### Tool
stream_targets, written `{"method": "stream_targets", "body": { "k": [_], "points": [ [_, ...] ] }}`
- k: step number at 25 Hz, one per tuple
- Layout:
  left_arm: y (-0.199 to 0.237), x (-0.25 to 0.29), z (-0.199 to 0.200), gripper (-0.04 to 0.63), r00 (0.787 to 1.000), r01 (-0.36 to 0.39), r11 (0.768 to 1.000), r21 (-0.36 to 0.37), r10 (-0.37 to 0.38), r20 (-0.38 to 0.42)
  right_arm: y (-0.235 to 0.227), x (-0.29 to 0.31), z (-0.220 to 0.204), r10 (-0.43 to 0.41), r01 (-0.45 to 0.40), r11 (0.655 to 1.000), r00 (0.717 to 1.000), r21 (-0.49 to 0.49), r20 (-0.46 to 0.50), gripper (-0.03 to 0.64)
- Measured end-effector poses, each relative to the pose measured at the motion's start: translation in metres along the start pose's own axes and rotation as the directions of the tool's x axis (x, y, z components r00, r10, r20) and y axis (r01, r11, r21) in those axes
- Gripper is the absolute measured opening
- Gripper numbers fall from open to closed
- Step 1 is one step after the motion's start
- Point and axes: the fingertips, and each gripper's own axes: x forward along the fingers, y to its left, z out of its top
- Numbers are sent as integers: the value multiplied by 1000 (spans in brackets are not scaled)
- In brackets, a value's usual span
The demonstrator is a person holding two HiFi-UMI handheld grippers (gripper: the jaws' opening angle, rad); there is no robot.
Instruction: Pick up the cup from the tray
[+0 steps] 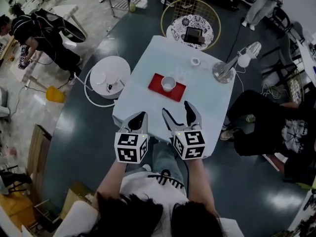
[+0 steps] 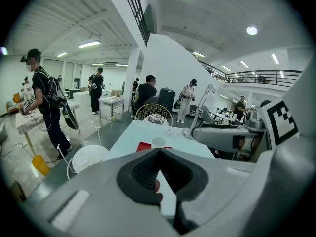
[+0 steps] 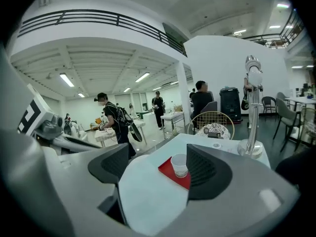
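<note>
A white cup (image 1: 168, 83) stands upright on a red tray (image 1: 157, 83) in the middle of the white table (image 1: 148, 63). Both grippers hover at the table's near edge, well short of the tray. My left gripper (image 1: 139, 117) is shut with nothing in it; its view shows the cup (image 2: 158, 141) and the tray (image 2: 143, 146) far ahead beyond the joined tips. My right gripper (image 1: 178, 114) is open and empty. In the right gripper view the cup (image 3: 179, 165) on the tray (image 3: 169, 172) appears between the spread pads (image 3: 205, 170), still at a distance.
A silver desk lamp (image 1: 231, 66) and a small white ring-shaped object (image 1: 195, 61) sit at the table's far right. A round white side table (image 1: 109, 75) stands left, a wire chair (image 1: 190, 19) beyond. A seated person (image 1: 276, 127) is close on the right.
</note>
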Motion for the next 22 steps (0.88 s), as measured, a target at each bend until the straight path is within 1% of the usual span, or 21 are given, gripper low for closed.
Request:
{"method": "stream_targets", "body": {
  "k": [4, 8, 13, 17, 22],
  "points": [
    [-5, 33, 8, 0, 1000, -27, 1000, -16, 26, -17, -32, 31, -5, 8, -9, 1000, 999, -20, -44, 391],
    [1, 65, 17, 0, 998, -46, 998, -35, 45, -33, -56, 68, -8, 7, -9, 1000, 997, -18, -77, 419],
    [13, 94, 24, 0, 996, -70, 996, -48, 68, -51, -65, 111, -25, 42, -46, 999, 988, -24, -146, 443],
    [19, 122, 26, 0, 994, -89, 993, -74, 84, -65, -78, 139, -44, 51, -61, 997, 975, -43, -215, 454],
    [36, 140, 22, 0, 988, -127, 986, -103, 117, -101, -79, 170, -67, 63, -76, 996, 957, -35, -282, 470]
  ]
}}
